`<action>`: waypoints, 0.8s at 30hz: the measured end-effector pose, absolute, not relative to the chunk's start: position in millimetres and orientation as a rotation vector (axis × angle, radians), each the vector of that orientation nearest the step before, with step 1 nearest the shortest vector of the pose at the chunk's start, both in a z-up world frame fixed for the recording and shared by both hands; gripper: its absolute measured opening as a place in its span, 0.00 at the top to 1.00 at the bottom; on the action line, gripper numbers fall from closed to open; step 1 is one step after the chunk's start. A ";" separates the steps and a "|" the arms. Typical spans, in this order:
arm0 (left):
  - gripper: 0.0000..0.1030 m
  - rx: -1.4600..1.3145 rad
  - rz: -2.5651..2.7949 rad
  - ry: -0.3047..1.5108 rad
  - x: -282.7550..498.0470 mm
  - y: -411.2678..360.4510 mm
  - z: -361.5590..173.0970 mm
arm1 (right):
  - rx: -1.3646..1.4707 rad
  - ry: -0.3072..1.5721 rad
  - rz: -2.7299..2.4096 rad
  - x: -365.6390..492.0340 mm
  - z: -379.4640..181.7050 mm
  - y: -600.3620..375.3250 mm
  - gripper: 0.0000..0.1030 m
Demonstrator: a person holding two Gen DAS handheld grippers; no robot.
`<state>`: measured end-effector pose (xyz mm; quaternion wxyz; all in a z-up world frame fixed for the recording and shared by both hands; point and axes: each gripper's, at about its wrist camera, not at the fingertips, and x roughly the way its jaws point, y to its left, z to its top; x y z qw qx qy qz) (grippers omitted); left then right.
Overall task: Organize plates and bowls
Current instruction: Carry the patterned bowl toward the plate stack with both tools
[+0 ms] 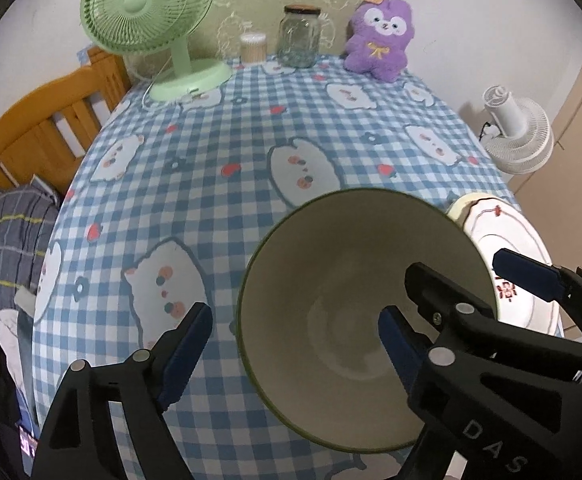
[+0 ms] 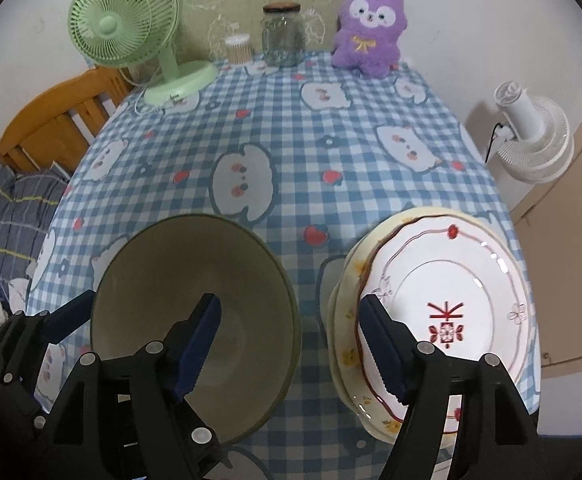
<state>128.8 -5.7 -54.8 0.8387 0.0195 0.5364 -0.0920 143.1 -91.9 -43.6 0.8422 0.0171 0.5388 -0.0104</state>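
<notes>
Scene: a table (image 2: 291,128) under a blue-and-white checked cloth printed with cartoon animals, seen from my two hand-held grippers.
Bowl: a wide cream bowl with an olive-green rim (image 1: 355,312) sits near the front edge, left of the plates.
Plates: a white round plate with red trim and a red character (image 2: 451,304) lies on top of a pale yellow flowered plate (image 2: 345,308), at the front right corner.
Left gripper (image 1: 291,344): fingers spread wide, straddling the bowl's near-left rim, one outside, one inside; gripping nothing.
Right gripper (image 2: 287,344): fingers spread wide, empty; one hangs over the bowl, the other over the plate stack's left edge.
Why so: I judge the plates are already nested; the bowl looks next to be lifted.
Far edge: green desk fan (image 2: 131,28), glass jar (image 2: 283,34), purple plush toy (image 2: 369,28), well apart from the dishes.
</notes>
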 end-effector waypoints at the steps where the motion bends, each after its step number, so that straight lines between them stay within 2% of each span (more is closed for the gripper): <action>1: 0.16 0.039 -0.191 1.138 128.6 -5.7 -56.7 | 0.038 1.146 -0.018 144.5 -46.3 -92.2 0.28; 24: 0.14 -0.023 -0.200 1.226 141.7 -6.3 -87.1 | 0.141 1.246 0.053 164.0 -85.3 -87.9 0.27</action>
